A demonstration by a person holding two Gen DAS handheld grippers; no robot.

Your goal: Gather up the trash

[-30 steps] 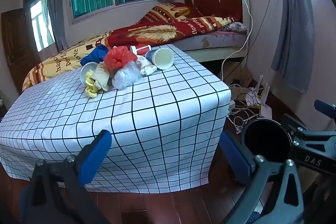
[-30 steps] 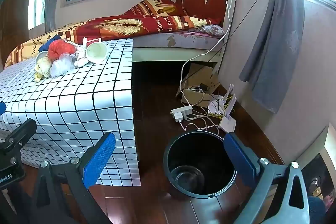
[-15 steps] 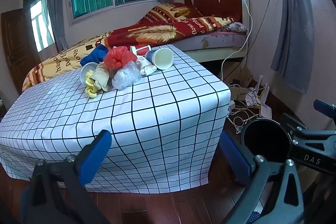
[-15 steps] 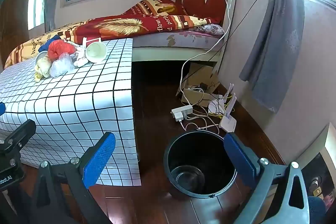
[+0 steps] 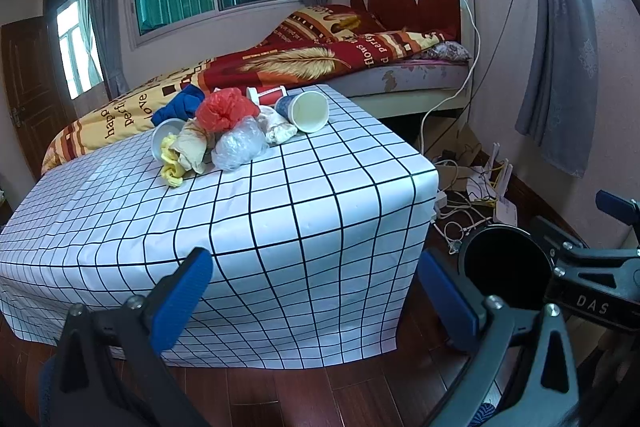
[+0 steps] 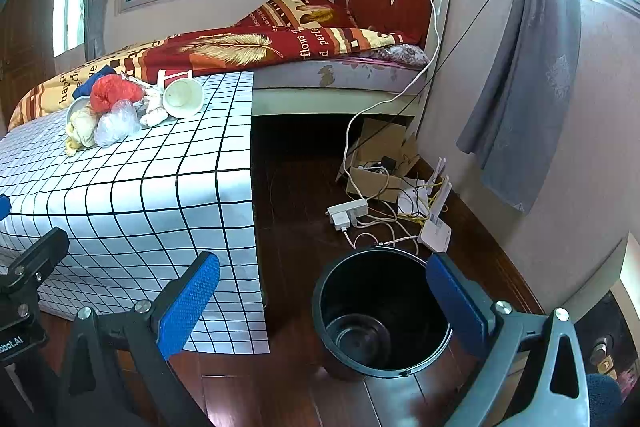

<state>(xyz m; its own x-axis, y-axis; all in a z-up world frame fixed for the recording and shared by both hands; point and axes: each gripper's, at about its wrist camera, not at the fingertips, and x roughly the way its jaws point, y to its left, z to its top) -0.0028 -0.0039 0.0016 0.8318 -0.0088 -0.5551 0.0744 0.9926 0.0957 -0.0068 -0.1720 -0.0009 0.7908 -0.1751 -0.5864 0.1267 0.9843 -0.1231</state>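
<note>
I hold a tool in each hand. My left tool has its two blue pads spread wide, and nothing is between them. It hangs low in front of the surface, which has a white cloth with black squares on it. My right tool is spread wide too, and it holds nothing. It hangs over the dark wood floor, near the black bin.

The trash sits in a little pile on the far part of the surface, close to the bed. There is a red crumpled bag on top. A clear crumpled bag lies in front of it. A yellow scrap lies at the left end of the pile, touching a tan wad. A paper cup lies on its side at the right end, with its open mouth facing me. A smaller white cup lies on its side at the left. A blue cloth lump sits behind the pile.

The black bin stands upright on the floor, to the right of the surface and apart from it. I see only its dark bottom inside. Behind the bin, white cords and a power strip lie on the floor by the wall.
</note>
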